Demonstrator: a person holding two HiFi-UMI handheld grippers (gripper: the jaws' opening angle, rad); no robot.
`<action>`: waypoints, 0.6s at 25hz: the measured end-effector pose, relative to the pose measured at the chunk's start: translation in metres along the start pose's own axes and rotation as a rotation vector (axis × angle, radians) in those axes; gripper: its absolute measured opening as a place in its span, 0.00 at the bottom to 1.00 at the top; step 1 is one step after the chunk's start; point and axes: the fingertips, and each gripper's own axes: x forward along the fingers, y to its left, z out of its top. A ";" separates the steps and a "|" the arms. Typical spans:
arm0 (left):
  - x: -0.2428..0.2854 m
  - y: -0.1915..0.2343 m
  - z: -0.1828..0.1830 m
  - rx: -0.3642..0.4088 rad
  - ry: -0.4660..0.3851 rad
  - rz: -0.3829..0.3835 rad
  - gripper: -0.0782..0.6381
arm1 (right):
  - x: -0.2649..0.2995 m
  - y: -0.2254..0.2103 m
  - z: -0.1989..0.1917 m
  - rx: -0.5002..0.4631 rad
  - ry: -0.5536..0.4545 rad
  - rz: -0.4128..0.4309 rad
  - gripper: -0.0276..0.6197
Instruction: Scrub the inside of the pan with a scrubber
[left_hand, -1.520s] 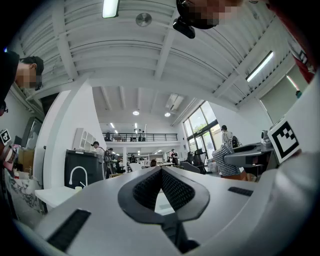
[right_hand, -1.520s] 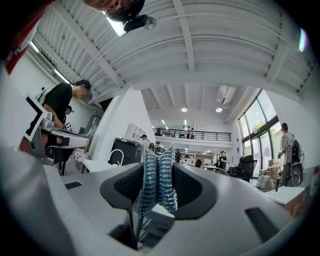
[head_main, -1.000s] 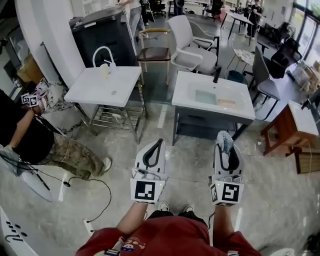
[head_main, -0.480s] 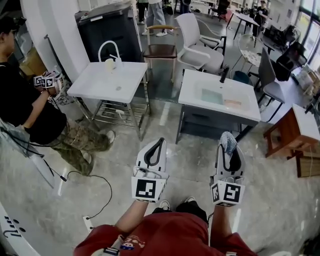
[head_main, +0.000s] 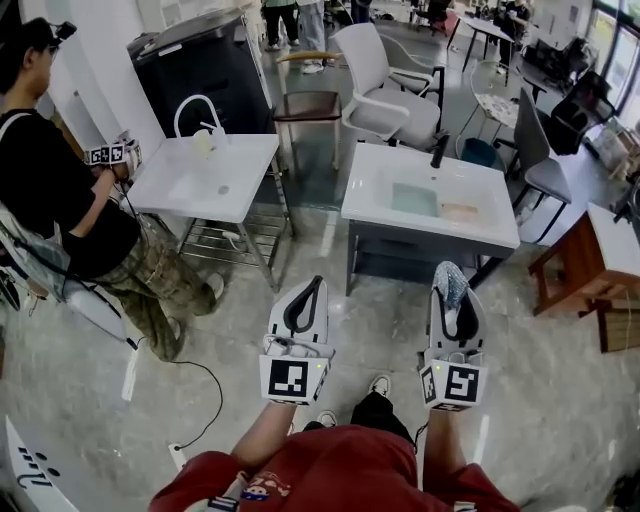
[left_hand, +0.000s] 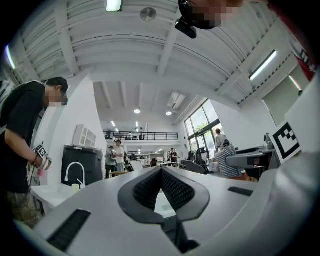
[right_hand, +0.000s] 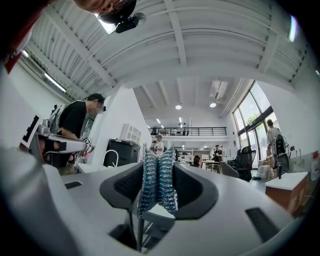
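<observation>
I see no pan in any view. My right gripper (head_main: 450, 276) is held out over the floor, shut on a blue-grey mesh scrubber (head_main: 451, 285). In the right gripper view the scrubber (right_hand: 158, 181) is squeezed upright between the two dark pads of the right gripper (right_hand: 159, 157). My left gripper (head_main: 317, 285) is beside it at the same height. Its jaws meet at the tips with nothing between them, as the left gripper view also shows for the left gripper (left_hand: 161, 172). Both point toward a white sink unit (head_main: 476, 225) with a black tap (head_main: 436, 150).
A second white sink unit (head_main: 240, 192) with a white tap (head_main: 195, 108) stands to the left. A person in black (head_main: 60, 200) stands beside it holding grippers. Chairs (head_main: 385, 75) stand behind; a wooden table (head_main: 585, 265) is at the right. A cable (head_main: 195, 375) lies on the floor.
The person at the left has risen from a crouch to standing by the left sink. My two grippers have kept their places and their grip.
</observation>
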 end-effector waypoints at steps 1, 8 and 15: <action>0.011 -0.003 0.000 0.002 0.002 0.000 0.12 | 0.007 -0.009 -0.002 0.000 0.001 0.000 0.34; 0.093 -0.033 0.001 0.008 -0.056 0.002 0.12 | 0.058 -0.081 -0.018 0.052 -0.016 -0.013 0.34; 0.163 -0.066 -0.008 0.024 -0.069 0.004 0.12 | 0.100 -0.146 -0.042 0.060 -0.003 -0.010 0.34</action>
